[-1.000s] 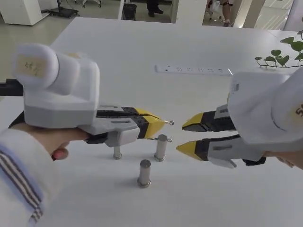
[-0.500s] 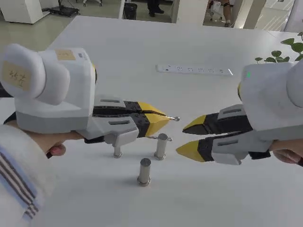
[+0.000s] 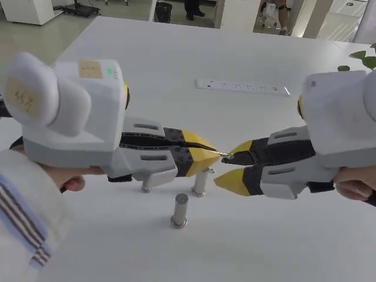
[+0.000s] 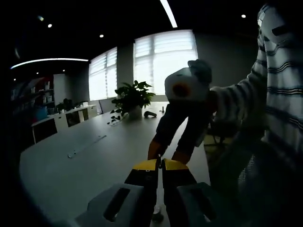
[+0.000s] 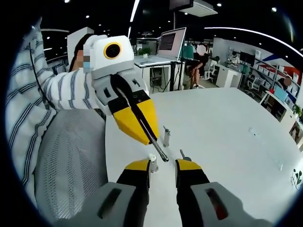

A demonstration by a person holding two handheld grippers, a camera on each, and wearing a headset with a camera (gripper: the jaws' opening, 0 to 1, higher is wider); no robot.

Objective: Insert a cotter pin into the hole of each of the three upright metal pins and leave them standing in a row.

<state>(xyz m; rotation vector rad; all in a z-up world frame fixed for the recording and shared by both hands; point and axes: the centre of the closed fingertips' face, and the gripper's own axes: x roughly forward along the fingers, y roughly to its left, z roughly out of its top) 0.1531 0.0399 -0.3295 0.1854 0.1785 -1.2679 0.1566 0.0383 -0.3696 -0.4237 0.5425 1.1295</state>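
A long white power strip (image 3: pixel 242 87) lies flat on the white table (image 3: pixel 176 64) toward one o'clock, with a few green leaves (image 3: pixel 365 57) poking in at two. In the left gripper view a potted plant (image 4: pixel 130 97) stands at eleven o'clock before bright windows (image 4: pixel 161 61). In the right gripper view a monitor (image 5: pixel 171 41) sits at twelve, a seated person (image 5: pixel 198 64) just beside it, and a grey mesh chair (image 5: pixel 71 156) at eight.

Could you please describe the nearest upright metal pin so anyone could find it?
On the white table, look below the tips of the left gripper and right gripper. Of three silver metal pins there, the front pin stands alone nearest the person, ahead of the other two.
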